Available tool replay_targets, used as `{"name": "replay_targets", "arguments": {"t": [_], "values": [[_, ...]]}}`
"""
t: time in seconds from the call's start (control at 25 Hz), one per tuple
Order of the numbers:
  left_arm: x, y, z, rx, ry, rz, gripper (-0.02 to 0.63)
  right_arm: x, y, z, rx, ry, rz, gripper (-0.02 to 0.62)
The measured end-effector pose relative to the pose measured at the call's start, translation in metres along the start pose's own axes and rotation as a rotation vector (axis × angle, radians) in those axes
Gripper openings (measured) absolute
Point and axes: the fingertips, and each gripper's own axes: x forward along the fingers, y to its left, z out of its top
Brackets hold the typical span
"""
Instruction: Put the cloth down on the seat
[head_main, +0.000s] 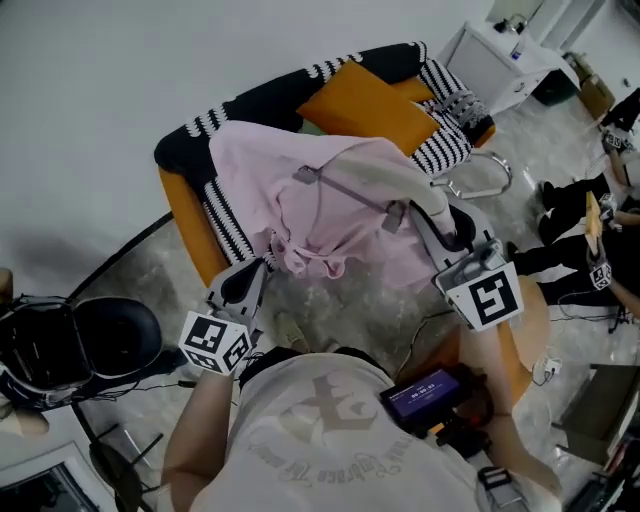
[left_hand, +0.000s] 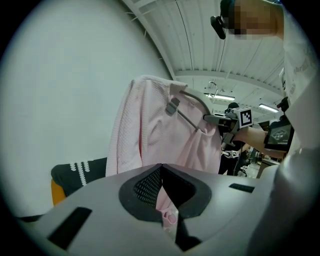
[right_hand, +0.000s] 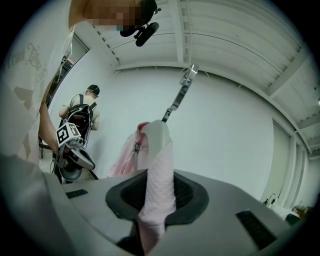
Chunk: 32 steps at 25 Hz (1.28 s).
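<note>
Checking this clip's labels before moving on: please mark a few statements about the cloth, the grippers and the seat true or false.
1. The left gripper and right gripper both clamp the pink cloth. True.
2. The cloth lies released on the seat. False: it hangs held between both grippers.
3. An orange cushion lies on the seat. True.
4. The cloth has no hanger. False: a hanger with clips is in it.
</note>
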Motion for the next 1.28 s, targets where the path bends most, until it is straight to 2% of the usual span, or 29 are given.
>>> {"name": "replay_targets", "arguments": {"t": [0.2,0.84,1.08,1.28], "values": [[-0.017,0.014,-0.020,-0.002,-0.024,0.066,0.012,0.017,0.019,-0.002,-0.046,-0.066,0.063,0.087],[-0.050,0.099,-0.039,-0.026,-0.074,0.121,0.012,0.085,0.060,0.030,-0.046,-0.132,0.077,0.087],[-0.053,0.124,-0.040,-0.045,-0.085,0.155,0.012,0.113,0.056,0.041,-0.045,-0.155,0.092,0.087],[-0.038,0.132,-0.030,-0.065,-0.074,0.193,0.012,0.141,0.029,0.052,-0.030,-0.184,0.128,0.087]]}}
